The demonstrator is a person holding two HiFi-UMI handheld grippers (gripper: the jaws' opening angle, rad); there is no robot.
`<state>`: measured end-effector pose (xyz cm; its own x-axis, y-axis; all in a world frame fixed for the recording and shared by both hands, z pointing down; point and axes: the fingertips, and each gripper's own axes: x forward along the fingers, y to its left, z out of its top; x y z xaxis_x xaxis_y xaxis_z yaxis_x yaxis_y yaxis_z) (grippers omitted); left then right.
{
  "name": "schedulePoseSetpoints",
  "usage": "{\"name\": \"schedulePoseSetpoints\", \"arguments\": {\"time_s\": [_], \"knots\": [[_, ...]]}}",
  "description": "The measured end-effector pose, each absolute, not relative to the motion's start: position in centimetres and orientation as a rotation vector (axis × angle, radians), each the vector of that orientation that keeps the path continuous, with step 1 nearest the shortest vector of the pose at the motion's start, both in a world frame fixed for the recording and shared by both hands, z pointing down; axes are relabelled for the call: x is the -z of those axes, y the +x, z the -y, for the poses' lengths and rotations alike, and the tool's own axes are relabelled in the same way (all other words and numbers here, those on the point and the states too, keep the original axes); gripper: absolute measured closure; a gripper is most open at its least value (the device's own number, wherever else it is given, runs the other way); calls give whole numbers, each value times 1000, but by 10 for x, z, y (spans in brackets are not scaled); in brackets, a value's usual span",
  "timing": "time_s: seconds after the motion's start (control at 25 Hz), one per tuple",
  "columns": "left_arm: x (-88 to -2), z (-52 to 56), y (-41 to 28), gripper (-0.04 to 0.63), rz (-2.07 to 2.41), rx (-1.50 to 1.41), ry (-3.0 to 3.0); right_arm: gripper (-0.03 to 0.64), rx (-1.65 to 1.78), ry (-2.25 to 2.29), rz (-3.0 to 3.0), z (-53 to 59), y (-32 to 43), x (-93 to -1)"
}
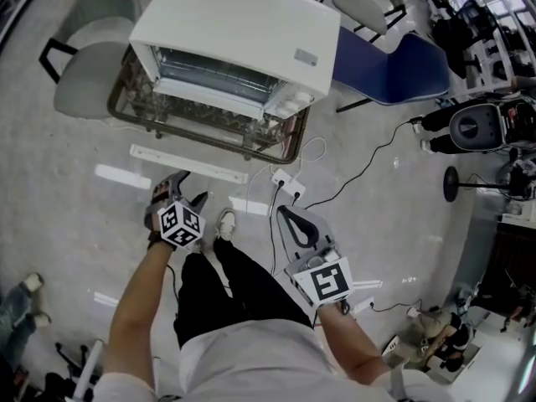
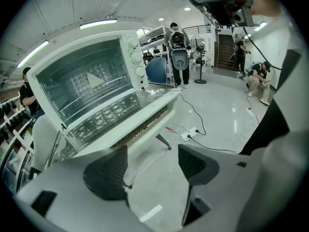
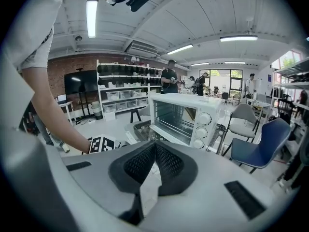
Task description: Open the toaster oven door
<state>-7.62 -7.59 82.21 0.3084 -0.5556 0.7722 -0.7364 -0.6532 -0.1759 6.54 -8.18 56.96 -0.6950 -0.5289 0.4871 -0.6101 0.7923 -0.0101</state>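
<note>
The white toaster oven (image 1: 243,28) stands on a small glass-topped table (image 1: 289,145). Its glass door (image 2: 108,115) lies folded down flat, and the wire rack inside (image 1: 213,74) shows. The door's white handle bar (image 1: 188,164) points toward me. My left gripper (image 1: 186,193) is held just short of that bar, open with nothing between its fingers (image 2: 152,163). My right gripper (image 1: 286,218) hangs lower right, away from the oven, with its pads pressed together on nothing (image 3: 154,151). The oven (image 3: 186,117) and its knobs (image 3: 203,129) lie ahead in the right gripper view.
A grey chair (image 1: 88,74) stands left of the table and a blue chair (image 1: 394,65) right of it. A power strip (image 1: 287,182) with trailing cables lies on the floor near my shoe (image 1: 225,223). Several people and shelves (image 3: 123,93) stand further off.
</note>
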Motion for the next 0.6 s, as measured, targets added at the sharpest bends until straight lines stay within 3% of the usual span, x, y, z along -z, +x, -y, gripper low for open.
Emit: {"name": "schedulePoseSetpoints", "arguments": {"time_s": [0.6], "knots": [[-861,77,-78,272,1192,-1211,2292,594,-230,859,2470,78,73,-586]]}}
